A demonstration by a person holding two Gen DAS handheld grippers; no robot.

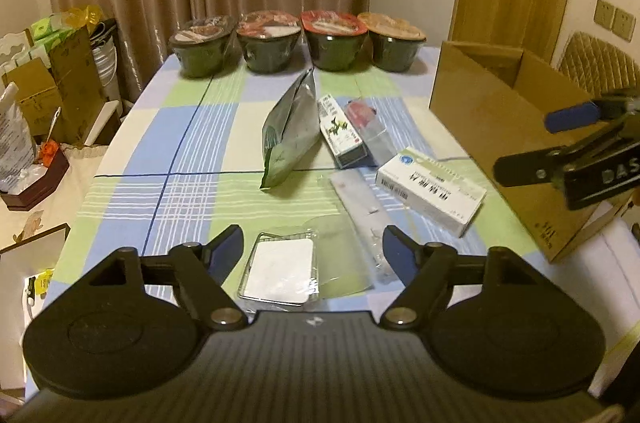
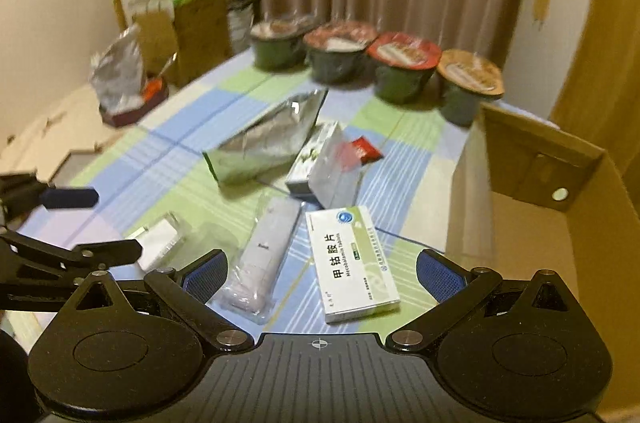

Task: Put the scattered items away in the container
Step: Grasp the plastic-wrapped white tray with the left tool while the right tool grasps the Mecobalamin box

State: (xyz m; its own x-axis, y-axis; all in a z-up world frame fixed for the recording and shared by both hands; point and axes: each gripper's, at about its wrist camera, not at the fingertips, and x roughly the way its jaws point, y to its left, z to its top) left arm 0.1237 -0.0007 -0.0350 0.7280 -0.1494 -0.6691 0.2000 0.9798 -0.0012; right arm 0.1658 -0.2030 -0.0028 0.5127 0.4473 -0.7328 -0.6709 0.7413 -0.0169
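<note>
My left gripper (image 1: 314, 249) is open low over the checked tablecloth, and a clear plastic case with a white card (image 1: 280, 273) lies between its fingers. My right gripper (image 2: 322, 269) is also open, its fingers straddling a white medicine box (image 2: 352, 263) from above. A long clear sleeve (image 2: 264, 255) lies to the left of that box. Farther back lie a silver-green pouch (image 1: 290, 135), a small green-and-white box (image 1: 340, 131) and a clear packet with a red item (image 1: 366, 127). The open cardboard box (image 1: 512, 127) stands at the table's right edge.
Several sealed instant-noodle bowls (image 1: 268, 41) line the far edge of the table (image 1: 180, 127), in front of a curtain. Cartons and bags (image 1: 52, 91) are piled on a lower surface to the left. A padded chair back (image 1: 596, 63) shows behind the cardboard box.
</note>
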